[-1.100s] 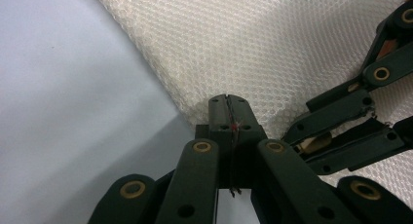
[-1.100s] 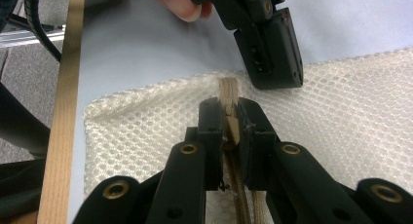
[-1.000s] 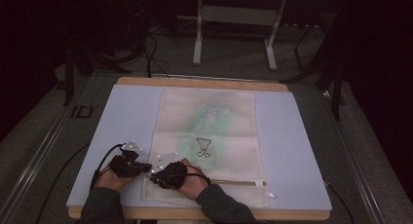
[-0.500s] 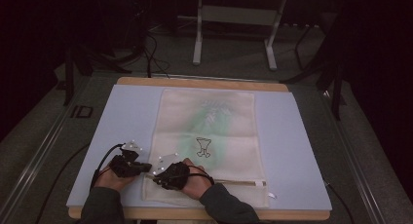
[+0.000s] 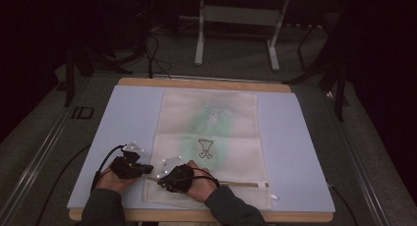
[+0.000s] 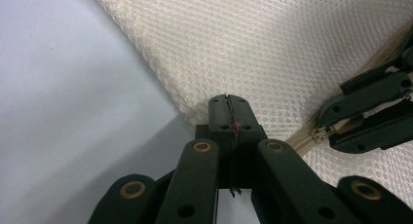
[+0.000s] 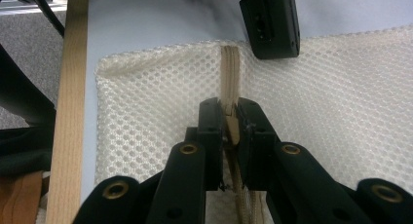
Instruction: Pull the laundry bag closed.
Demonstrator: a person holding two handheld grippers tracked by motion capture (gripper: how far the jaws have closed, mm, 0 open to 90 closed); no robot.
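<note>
Left gripper (image 6: pixel 228 103) clamped on edge of mesh laundry bag (image 5: pixel 209 137), soft, light, limp, lying flat on blue mat (image 5: pixel 305 152); right gripper (image 7: pixel 230 114) pinched on zipper pull (image 7: pixel 232 128), the best hold, near bag's corner.

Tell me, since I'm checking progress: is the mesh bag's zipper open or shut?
Mostly shut: the zipper runs closed across the mesh bag.

black grippers (image 5: pixel 147 169) — brass-ringed screw holes; dark grey sleeves (image 5: pixel 101 209)
</note>
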